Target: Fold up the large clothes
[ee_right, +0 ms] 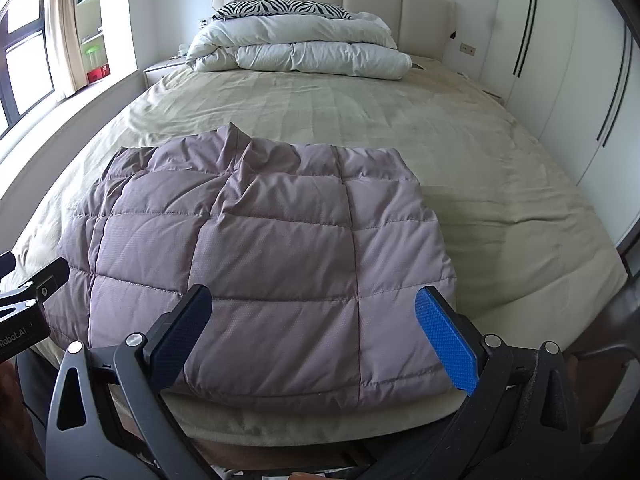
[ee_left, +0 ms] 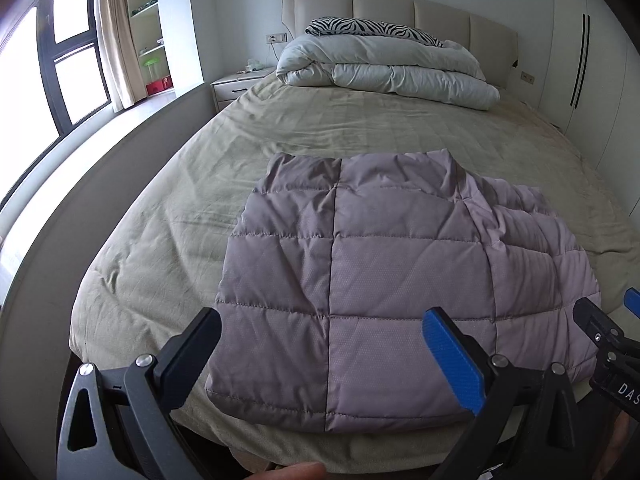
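left gripper: hanging over the near edge of the quilted jacket, its 2 fingers spread wide apart and gripping nothing; the black finger is sitting off the jacket's left side, the blue-padded finger over its right half.
right gripper: hovering over the jacket's near right part, its fingers gaping wide and holding nothing; black finger on the left, blue pad on the right.
quilted jacket: lying folded into a rough rectangle on the bed, close to the foot edge; mauve-grey, stitched in squares, 1 long seam running front to back; the far right part is bunching into wrinkles.
bed: wearing an olive-beige cover, mostly bare beyond the jacket.
duvet: white, lying folded at the head of the bed, with a zebra-print pillow resting behind it against the padded headboard.
nightstand: standing just left of the bed head.
window: showing bright at the far left, a curtain hanging beside it.
wardrobe: white doors running along the right wall.
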The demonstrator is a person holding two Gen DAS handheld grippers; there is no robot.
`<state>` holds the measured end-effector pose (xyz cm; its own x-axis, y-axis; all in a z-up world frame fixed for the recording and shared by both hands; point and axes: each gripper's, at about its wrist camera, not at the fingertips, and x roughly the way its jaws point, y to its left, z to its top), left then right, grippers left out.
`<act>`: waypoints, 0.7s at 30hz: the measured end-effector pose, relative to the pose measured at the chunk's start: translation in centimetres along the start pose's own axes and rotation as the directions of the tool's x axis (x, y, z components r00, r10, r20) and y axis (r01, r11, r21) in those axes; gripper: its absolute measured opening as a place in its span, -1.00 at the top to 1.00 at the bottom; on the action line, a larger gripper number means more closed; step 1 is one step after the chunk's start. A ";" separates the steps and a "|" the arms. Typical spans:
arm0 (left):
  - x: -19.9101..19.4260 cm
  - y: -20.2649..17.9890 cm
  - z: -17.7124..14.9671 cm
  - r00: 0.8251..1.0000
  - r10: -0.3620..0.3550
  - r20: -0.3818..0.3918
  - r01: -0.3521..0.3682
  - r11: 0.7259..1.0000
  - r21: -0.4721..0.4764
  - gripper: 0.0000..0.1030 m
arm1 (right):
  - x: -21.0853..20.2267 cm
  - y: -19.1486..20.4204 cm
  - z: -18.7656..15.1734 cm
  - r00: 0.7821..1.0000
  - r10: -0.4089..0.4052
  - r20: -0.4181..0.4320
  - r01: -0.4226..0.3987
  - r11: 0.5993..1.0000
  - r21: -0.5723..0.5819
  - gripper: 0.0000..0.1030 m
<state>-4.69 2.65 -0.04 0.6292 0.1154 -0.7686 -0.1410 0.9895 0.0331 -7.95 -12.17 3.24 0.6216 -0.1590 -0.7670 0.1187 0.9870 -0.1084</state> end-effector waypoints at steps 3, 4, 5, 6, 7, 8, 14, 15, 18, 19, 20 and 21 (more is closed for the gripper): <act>0.1 -0.1 -0.1 1.000 0.000 -0.002 0.000 1.000 0.000 -1.00 | 0.2 0.1 0.0 1.000 0.000 -0.005 0.000 1.000 0.002 -1.00; 0.2 -0.1 -0.1 1.000 -0.001 -0.003 0.001 1.000 0.000 -1.00 | 0.2 0.1 0.0 1.000 -0.001 -0.005 0.001 1.000 0.001 -1.00; 0.2 -0.1 -0.1 1.000 0.000 -0.003 0.000 1.000 0.000 -1.00 | 0.2 0.1 0.0 1.000 -0.001 -0.004 0.001 1.000 0.001 -1.00; 0.2 -0.1 -0.1 1.000 0.001 -0.003 -0.001 1.000 0.001 -1.00 | 0.2 0.1 0.0 1.000 -0.001 -0.005 0.001 1.000 0.001 -1.00; 0.2 -0.1 -0.1 1.000 0.000 -0.002 0.000 1.000 0.001 -1.00 | 0.2 0.1 0.0 1.000 0.000 -0.006 0.000 1.000 0.001 -1.00; 0.2 -0.1 -0.1 1.000 -0.001 -0.002 0.001 1.000 0.000 -1.00 | 0.3 0.1 0.0 1.000 0.002 -0.007 -0.002 1.000 0.002 -1.00; 0.2 -0.1 -0.1 1.000 0.000 -0.004 0.000 1.000 -0.002 -1.00 | 0.3 0.1 -0.1 1.000 0.003 -0.009 -0.003 1.000 0.004 -1.00; 0.2 -0.1 -0.2 1.000 0.000 -0.004 0.000 1.000 -0.002 -1.00 | 0.3 0.1 -0.1 1.000 0.003 -0.009 -0.003 1.000 0.005 -1.00; 0.3 -0.1 -0.2 1.000 0.000 -0.004 0.000 1.000 0.001 -1.00 | 0.4 0.2 -0.1 1.000 0.004 -0.010 -0.004 1.000 0.006 -1.00; 0.3 -0.1 -0.2 1.000 0.001 -0.003 -0.001 1.000 0.000 -1.00 | 0.4 0.2 -0.2 1.000 0.004 -0.011 -0.004 1.000 0.005 -1.00; 0.3 -0.1 -0.2 1.000 0.001 -0.003 -0.001 1.000 0.000 -1.00 | 0.4 0.2 -0.2 1.000 0.004 -0.010 -0.004 1.000 0.006 -1.00; 0.3 -0.1 -0.2 1.000 0.000 -0.004 0.000 1.000 0.000 -1.00 | 0.4 0.2 -0.2 1.000 0.005 -0.010 -0.005 1.000 0.006 -1.00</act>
<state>-4.67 2.60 -0.45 0.6260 0.1152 -0.7712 -0.1411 0.9894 0.0333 -7.85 -12.01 2.78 0.6140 -0.1541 -0.7741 0.1201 0.9876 -0.1014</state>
